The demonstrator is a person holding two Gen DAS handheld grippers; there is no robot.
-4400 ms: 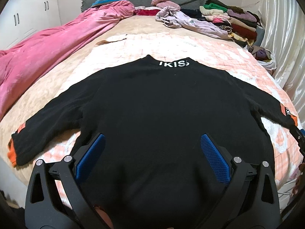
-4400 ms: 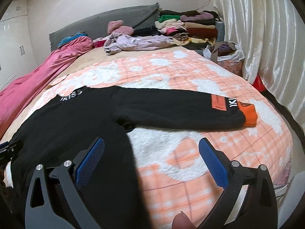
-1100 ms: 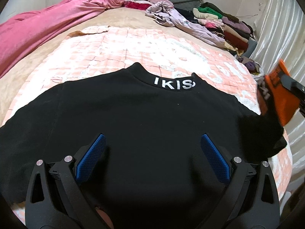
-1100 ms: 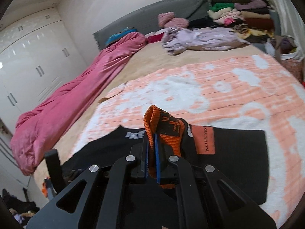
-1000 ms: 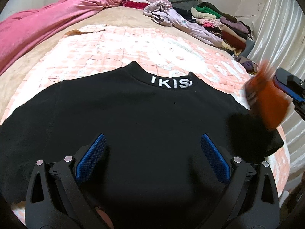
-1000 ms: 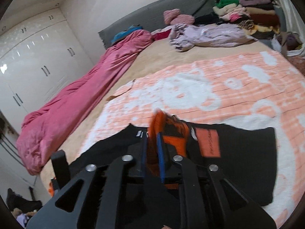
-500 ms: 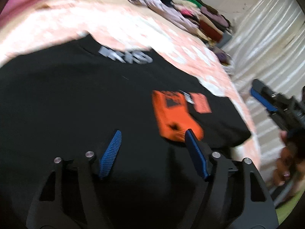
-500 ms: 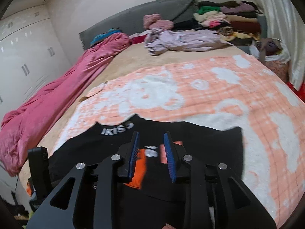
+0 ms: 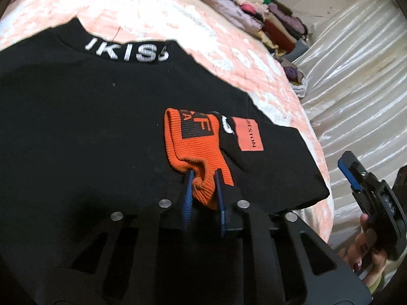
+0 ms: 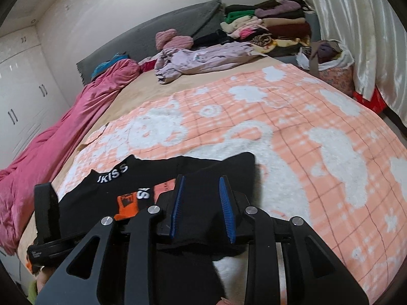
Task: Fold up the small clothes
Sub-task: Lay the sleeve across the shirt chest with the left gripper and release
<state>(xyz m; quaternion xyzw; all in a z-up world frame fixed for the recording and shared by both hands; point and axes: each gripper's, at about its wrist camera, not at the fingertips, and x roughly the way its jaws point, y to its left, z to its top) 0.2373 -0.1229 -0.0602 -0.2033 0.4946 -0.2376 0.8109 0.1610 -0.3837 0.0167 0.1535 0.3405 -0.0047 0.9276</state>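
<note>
tilting downward, left gripper (image 9: 203, 193) fingers (image 9: 188, 190) pinch the orange cuff (image 9: 198, 147).

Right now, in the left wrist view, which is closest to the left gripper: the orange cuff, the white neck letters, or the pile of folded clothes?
1. Orange ribbed cuff, in the left gripper.
2. White neck letters, farther up the black sweater.
3. Pile of folded clothes, far end of bed.

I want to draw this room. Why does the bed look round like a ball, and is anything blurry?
Both wrist views use a fisheye lens, so the blanket bulges and corners go black; left wrist view is slightly soft on the sweater, curtain shiny.
</note>
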